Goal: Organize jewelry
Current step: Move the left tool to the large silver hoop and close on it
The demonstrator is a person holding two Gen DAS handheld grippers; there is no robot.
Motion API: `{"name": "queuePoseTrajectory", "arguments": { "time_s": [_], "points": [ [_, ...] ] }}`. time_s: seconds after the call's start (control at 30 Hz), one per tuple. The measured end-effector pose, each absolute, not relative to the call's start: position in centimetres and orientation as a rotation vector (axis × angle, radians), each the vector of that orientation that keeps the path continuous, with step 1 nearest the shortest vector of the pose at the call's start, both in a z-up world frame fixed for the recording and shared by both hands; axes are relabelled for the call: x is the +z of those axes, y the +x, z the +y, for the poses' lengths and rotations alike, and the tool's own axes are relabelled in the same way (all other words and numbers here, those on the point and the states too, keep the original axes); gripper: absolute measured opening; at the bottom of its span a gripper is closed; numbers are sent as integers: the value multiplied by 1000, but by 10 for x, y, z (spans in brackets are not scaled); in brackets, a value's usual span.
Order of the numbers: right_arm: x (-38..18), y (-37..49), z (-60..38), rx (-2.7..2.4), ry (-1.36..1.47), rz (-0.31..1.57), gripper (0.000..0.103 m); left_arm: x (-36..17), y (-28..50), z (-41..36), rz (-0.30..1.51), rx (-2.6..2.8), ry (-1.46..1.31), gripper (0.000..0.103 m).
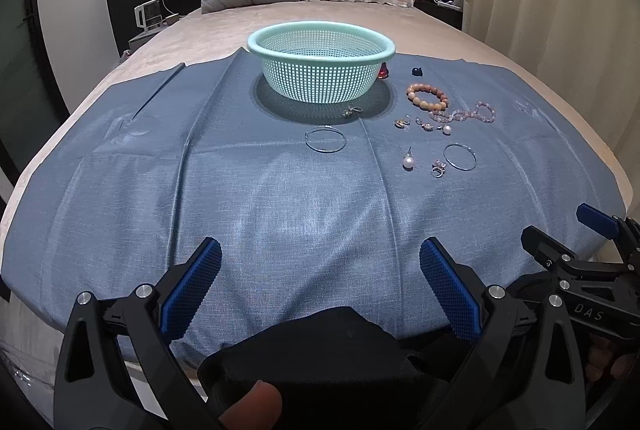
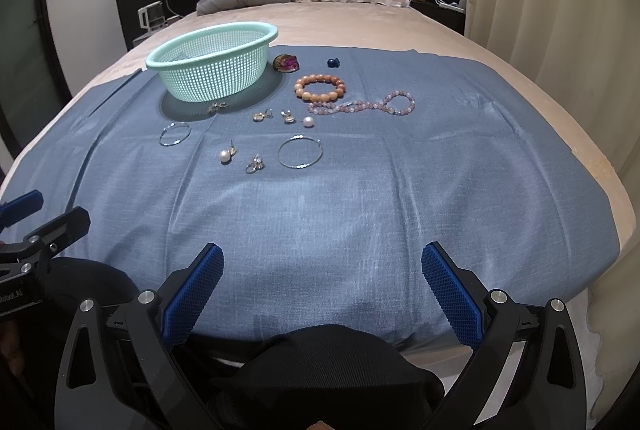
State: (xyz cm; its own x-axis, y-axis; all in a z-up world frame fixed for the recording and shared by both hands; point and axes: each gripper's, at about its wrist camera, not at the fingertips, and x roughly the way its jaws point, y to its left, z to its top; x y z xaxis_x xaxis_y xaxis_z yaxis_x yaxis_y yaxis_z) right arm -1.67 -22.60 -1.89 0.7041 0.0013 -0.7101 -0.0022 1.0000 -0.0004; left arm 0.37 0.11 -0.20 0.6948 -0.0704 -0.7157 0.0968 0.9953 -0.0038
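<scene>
Jewelry lies scattered on the blue cloth (image 2: 360, 198) spread over the bed, well ahead of both pairs of fingers and none of it held. Items noted: an orange bead bracelet (image 2: 320, 89), a pink bead strand (image 2: 362, 106) just beyond it to the right, two hoops (image 2: 300, 152) (image 1: 325, 139), pearl studs (image 2: 225, 157) (image 2: 307, 122), a ring (image 2: 254, 163) and several small earrings. The mint basket (image 1: 320, 64) stands ahead of the left gripper (image 1: 320, 284), and I can make out nothing inside it; one small earring (image 1: 352, 111) lies at its near foot. A red piece and a dark blue piece sit beside and behind the basket.

Left gripper: fingers spread wide, grasping nothing, low over the near cloth edge. Right gripper (image 2: 322, 288): likewise released and empty, level with the left.

Assessment: collection has not begun; this is the approach stage. The pieces cluster ahead and to the left of the right fingers, so that gripper appears best placed. The next move calls for reaching forward and closing on one piece; thin hoops and studs lying flat on soft cloth will likely demand a low, careful pinch.
</scene>
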Motion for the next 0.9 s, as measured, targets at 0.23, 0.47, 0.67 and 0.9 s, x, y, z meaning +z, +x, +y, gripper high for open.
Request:
{"name": "queuePoseTrajectory", "arguments": {
  "time_s": [0.23,0.47,0.67,0.9],
  "points": [
    [-20,-10,-218,-6,-28,836,95,3,14,-9,812,-121,108,97],
    [-7,10,-233,-66,-11,830,95,14,43,-27,820,-201,197,97],
    [-11,54,-245,-25,-78,882,95,15,87,-36,861,-294,240,97],
    [-26,106,-237,182,-215,859,95,-17,145,-28,954,-325,301,97]
  ]
}}
